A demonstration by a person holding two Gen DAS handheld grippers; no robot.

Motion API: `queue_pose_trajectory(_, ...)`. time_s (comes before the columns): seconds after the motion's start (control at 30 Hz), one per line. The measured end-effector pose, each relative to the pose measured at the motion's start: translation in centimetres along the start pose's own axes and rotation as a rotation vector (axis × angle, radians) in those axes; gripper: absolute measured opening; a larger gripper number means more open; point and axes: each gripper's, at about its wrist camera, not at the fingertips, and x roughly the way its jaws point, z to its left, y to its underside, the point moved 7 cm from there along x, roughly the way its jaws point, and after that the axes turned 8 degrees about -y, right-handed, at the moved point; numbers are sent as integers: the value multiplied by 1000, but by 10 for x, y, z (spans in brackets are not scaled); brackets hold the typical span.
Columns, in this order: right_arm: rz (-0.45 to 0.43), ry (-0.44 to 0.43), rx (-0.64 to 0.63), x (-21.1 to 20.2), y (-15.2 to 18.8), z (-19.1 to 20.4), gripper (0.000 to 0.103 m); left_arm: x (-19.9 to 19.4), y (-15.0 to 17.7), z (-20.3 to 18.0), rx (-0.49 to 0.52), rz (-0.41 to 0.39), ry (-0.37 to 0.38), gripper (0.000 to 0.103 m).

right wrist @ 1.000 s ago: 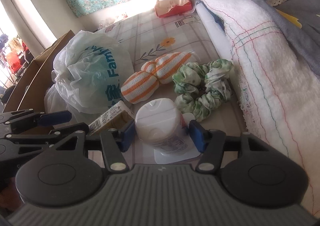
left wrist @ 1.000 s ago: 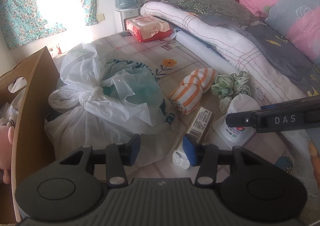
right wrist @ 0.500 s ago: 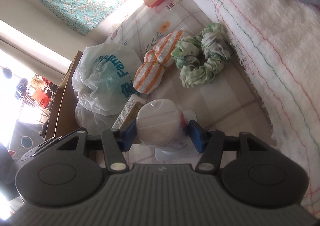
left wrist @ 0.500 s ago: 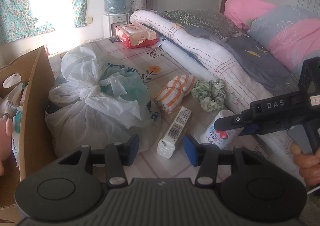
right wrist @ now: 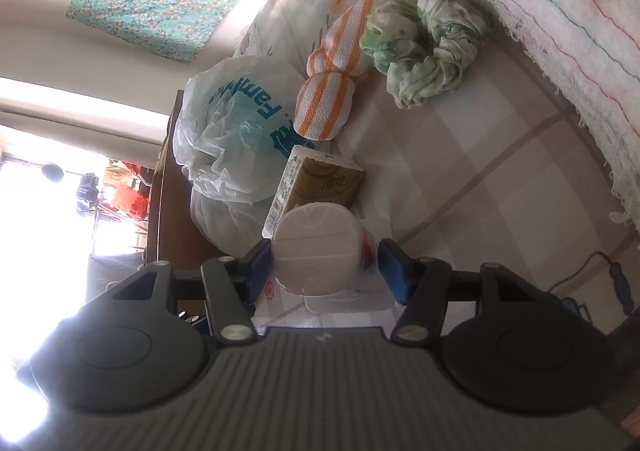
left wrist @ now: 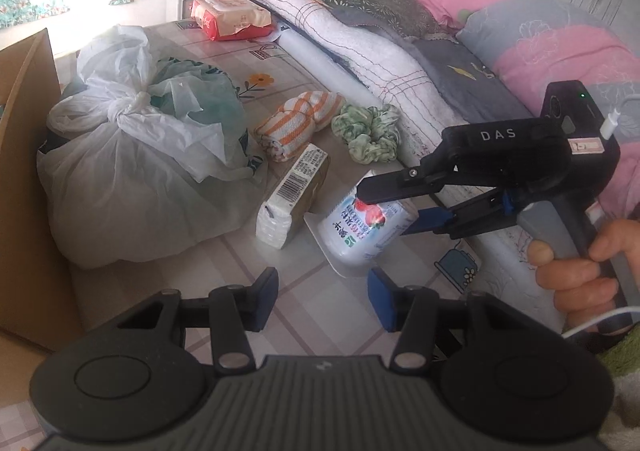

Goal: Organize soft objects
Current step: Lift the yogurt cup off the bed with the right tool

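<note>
as the right gripper straddles the tipped white plastic cup with a strawberry label on the checked bed sheet, jaws apparently clamped across its body, the left gripper waits half-open and empty just short of its foil-lidded mouth

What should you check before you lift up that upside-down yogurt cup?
1. Right gripper holding the yogurt cup: ok, fingers press on both sides.
2. Cup upright: not ok, it is tilted, with its rim on the mat.
3. Left gripper free: ok, open and empty.
4. Tissue pack clear of the cup: cannot tell, they are very close.
5. Room in the cardboard box: cannot tell, its inside is hidden.
</note>
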Motion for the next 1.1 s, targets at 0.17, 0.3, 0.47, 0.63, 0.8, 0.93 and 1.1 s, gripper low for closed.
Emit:
queue_pose_trajectory(0.17,-35,61,-32,-10,-8,-4,59,7,-1,-14,36,5,32,51)
queue_pose_trajectory(0.3,-63,126,-39,-14,-13,-14,61,12,-2,-22,55,14,41,51)
queue_pose_trajectory(0.47,-89,135,-37,-19,-14,-24,63,23,-2,-26,56,38,44,51)
queue_pose_trajectory(0.63,-107,181,-87,-25,-14,-19,64,33,-4,-31,61,47,50,51)
queue_pose_trajectory(0.8,-102,172,-111,-33,-12,-8,70,44,-7,-39,82,49,50,51)
queue_pose_trajectory(0.93,-66,201,-170,-29,-6,4,80,47,-4,-42,87,58,59,51)
queue_pose_trajectory(1.1,-11,337,-315,-10,2,15,83,45,1,-34,74,64,50,51)
